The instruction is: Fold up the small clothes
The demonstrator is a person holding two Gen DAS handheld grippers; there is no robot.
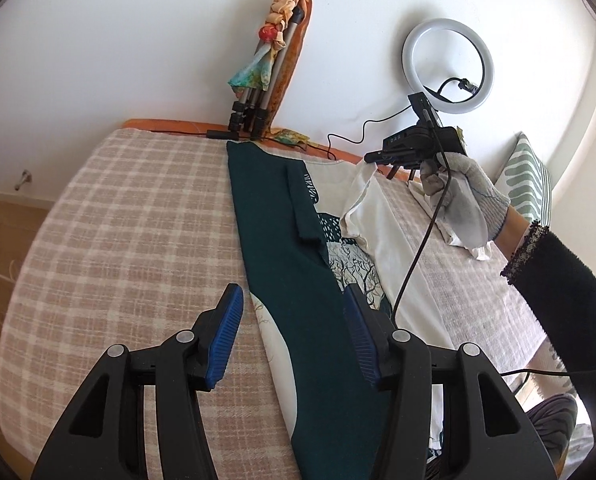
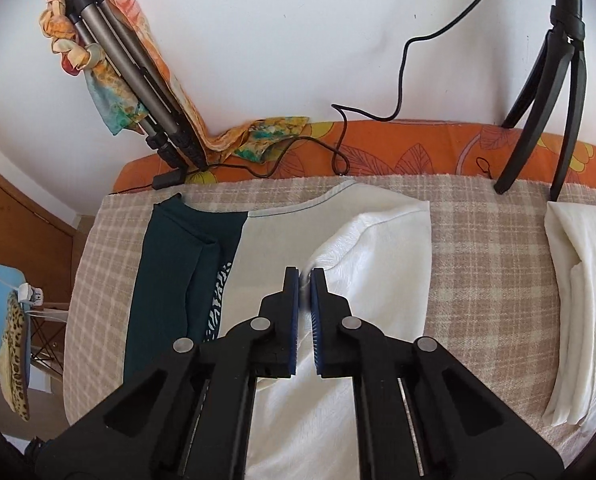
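One bed (image 2: 478,264) carries everything, covered in a beige and white checked blanket with an orange flowered edge along the wall side. Across its middle lies the garment I am folding, a dark green and cream top (image 1: 294,264) with a tree print, its green sleeve folded inward; it runs from the wall edge toward the near edge. Over the cream half of it drapes a white cloth (image 2: 382,264), lifted at one corner. Near the right edge sits a pile of folded white clothes (image 2: 578,304). Against the wall stand a folded tripod (image 2: 138,80) wrapped in a colourful scarf, and a ring light (image 1: 448,60) on black legs. My left gripper (image 1: 298,324) hangs released above the near part of the green top, its blue pads apart on either side of the fabric without pressing it. My right gripper (image 2: 305,280), held in a gloved hand (image 1: 462,196), is clenched on a fold of the white cloth near the wall edge.
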